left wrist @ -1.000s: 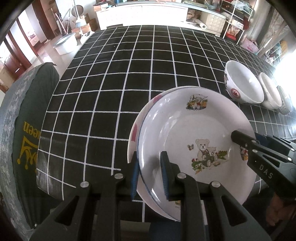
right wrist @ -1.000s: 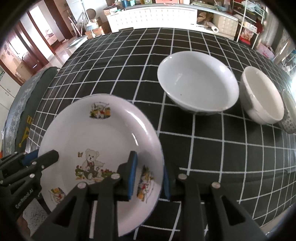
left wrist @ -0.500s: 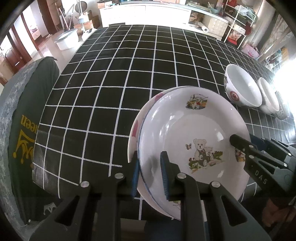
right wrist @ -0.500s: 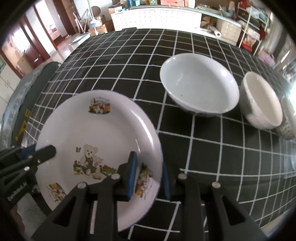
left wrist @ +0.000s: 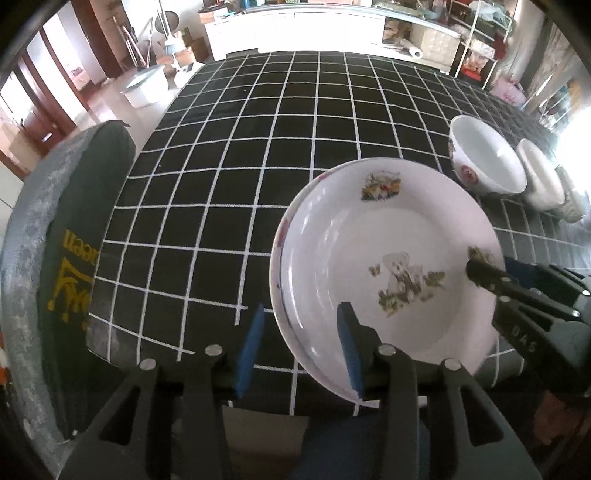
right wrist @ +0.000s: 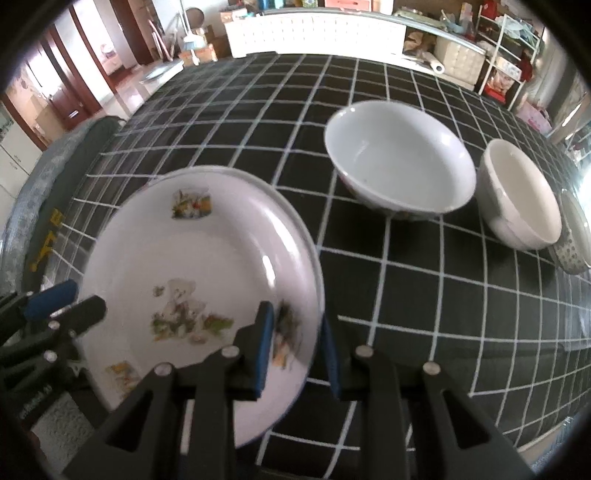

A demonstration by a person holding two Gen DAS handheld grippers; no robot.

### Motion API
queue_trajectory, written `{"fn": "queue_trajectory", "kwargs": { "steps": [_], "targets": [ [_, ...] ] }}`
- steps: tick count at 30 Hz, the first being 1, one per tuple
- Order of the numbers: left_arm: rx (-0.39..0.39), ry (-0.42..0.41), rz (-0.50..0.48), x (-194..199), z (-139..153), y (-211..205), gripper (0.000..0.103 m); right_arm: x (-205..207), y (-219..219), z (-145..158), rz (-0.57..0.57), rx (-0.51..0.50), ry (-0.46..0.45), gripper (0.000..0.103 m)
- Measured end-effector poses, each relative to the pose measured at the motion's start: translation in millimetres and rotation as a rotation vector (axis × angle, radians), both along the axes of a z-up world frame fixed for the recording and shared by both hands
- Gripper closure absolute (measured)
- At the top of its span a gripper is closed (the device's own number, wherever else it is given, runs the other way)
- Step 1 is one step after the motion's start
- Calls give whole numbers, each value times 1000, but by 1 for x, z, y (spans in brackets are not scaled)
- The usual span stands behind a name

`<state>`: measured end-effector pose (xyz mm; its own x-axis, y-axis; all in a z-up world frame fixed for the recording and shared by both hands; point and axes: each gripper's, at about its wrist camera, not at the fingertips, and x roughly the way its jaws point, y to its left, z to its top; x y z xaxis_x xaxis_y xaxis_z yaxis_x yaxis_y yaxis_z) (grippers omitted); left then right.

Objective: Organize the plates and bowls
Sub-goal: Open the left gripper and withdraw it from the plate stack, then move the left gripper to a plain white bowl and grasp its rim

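Note:
A white teddy-bear plate lies on a second plate with a pink-marked rim, at the near edge of the table and overhanging it. My left gripper straddles the stack's left rim and its jaws are opening. The left pad stands clear of the rim and the right pad hovers over the plate's inside. In the right wrist view my right gripper is shut on the teddy-bear plate at its right rim. A large white bowl, a cream bowl and a dotted bowl stand in a row to the right.
The table wears a black cloth with a white grid. A chair with a grey-green cushion stands at its left end. Beyond the far edge are white cabinets and shelves. The floor lies below the near edge.
My left gripper's jaws have spread apart and let go of the plates' rim. The right gripper keeps its hold. The plates have barely shifted.

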<state>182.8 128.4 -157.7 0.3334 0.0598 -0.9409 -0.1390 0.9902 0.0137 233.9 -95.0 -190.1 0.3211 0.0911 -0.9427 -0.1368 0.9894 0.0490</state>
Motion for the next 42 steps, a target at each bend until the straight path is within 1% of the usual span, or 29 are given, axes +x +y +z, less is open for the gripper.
{"fn": "queue_trajectory", "kwargs": {
  "steps": [1,3,6,13,19,22,24,29,31,33,34,37,40,42],
  "targets": [
    [-19,3,5,-1,1,2,64,-1,0,0,1,-1,2,73],
    [-16,-7,18,-4,5,5,64,-3,2,0,2,-8,2,73],
    [-27,-31,17,-7,15,4,64,-6,0,7,-5,8,-5,73],
    [-39,-105,-22,-9,51,-19,64,-16,-11,48,-7,34,-78,73],
    [-45,-169,-69,-5,82,-47,64,-23,-34,84,-25,42,-142,73],
    [-46,-195,-94,-2,93,-61,64,-25,-47,101,-35,35,-174,73],
    [-67,-212,-108,2,99,-69,64,-27,-55,111,-38,31,-191,73],
    [-71,-225,-140,20,112,-86,64,-20,-74,129,-37,21,-216,73],
    [-76,-220,-152,30,115,-92,62,-14,-81,132,-38,22,-212,73],
    [-44,-217,-158,39,117,-99,62,-5,-87,133,-41,31,-197,73],
    [-41,-215,-167,45,118,-101,61,4,-92,131,-48,62,-172,72],
    [-86,-184,-167,66,113,-103,59,22,-104,122,-70,163,-87,72],
    [-92,-137,-173,89,102,-104,59,42,-109,113,-91,148,-51,72],
    [-123,-95,-166,105,92,-103,59,57,-112,103,-99,155,-9,72]
  ]
}}
